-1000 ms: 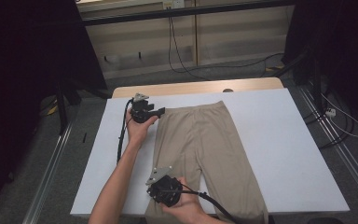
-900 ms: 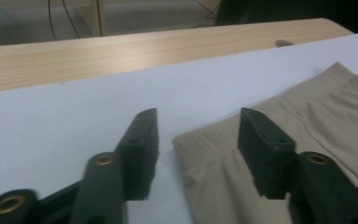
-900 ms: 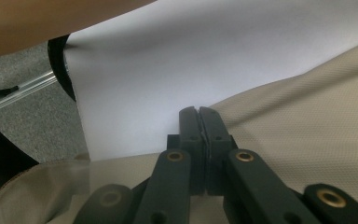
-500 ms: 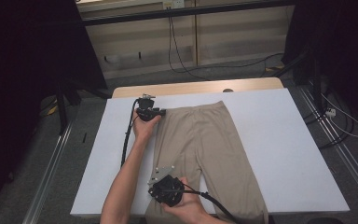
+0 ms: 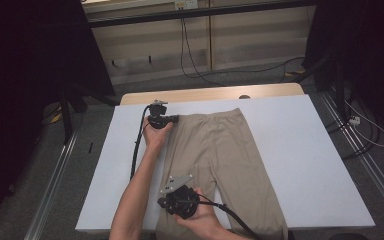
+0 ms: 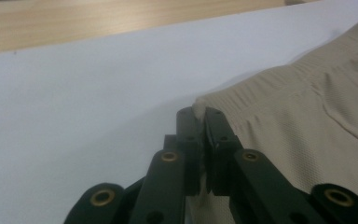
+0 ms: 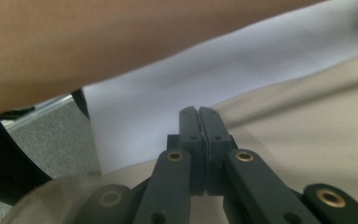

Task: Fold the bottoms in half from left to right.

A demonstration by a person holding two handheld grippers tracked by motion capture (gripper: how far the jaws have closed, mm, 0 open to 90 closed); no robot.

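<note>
Pinching the waistband corner of the beige trousers (image 5: 220, 160) in my just-closed left tongs (image 6: 200, 116) and the near leg's edge in my shut right tongs (image 7: 199, 114), I hold the garment lengthwise, waistband farthest, on the white surface (image 5: 305, 150).

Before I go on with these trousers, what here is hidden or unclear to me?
- Trouser hems: cut off by the bottom edge of the high view.
- Left tool: cloth of the waistband corner shows between the closed jaws.
- Right tool: jaws shut; whether cloth is pinched is unclear, and in the high view the hand covers the tips.
- Right gripper view: a blurred forearm blocks the top.
</note>
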